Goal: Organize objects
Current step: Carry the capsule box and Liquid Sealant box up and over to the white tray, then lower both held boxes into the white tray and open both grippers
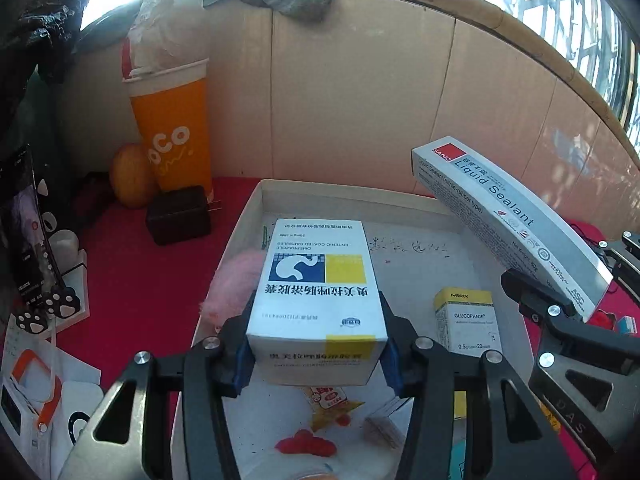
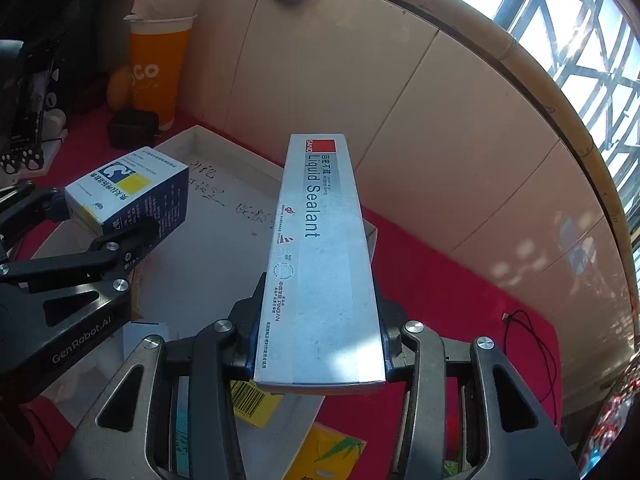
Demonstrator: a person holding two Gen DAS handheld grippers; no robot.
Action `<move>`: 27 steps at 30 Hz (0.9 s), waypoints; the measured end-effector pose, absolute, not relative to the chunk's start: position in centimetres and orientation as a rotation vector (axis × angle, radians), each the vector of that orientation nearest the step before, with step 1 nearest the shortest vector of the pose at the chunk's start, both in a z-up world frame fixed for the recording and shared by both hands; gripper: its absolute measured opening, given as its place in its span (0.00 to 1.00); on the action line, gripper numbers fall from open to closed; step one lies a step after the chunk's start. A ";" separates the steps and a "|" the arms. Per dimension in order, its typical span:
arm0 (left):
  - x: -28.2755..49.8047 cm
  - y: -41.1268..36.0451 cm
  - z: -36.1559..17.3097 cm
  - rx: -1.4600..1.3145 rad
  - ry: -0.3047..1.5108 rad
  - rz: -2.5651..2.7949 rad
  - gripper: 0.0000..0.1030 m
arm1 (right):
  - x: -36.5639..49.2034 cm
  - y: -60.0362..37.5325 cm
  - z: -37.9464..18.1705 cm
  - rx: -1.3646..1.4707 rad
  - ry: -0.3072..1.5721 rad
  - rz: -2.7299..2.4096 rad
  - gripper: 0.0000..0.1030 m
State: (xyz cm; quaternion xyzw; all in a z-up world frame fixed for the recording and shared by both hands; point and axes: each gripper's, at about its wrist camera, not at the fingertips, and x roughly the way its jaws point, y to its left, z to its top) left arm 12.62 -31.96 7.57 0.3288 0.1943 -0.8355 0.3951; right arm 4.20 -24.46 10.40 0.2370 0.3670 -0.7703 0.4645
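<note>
Left claw [image 1: 316, 354] grasps the capsule box [image 1: 316, 280]; right claw [image 2: 318, 354] grasps the sealant box [image 2: 320, 248], apparently above the tray [image 1: 248, 208].

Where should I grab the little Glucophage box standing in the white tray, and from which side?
Grip the Glucophage box across its two narrow side faces, near the yellow top, coming from above. It stands upright on the white tray, so its top is exposed. The held capsule box hangs close on its left, so keep the approach steep.

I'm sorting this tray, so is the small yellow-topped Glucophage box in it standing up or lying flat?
Standing upright. The Glucophage box rests on its end inside the white tray, yellow top up, its label reading right way up.
</note>
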 end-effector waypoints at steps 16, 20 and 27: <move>15.8 -31.1 9.6 0.649 0.509 -2.063 1.00 | 4.2 -22.1 13.2 0.464 0.791 -1.980 0.92; 16.2 -30.3 10.4 0.621 0.514 -2.077 1.00 | 4.0 -20.8 13.4 0.470 0.768 -1.983 0.92; 16.4 -27.4 13.7 0.550 0.462 -2.138 1.00 | 1.9 -15.9 15.9 0.475 0.595 -2.016 0.92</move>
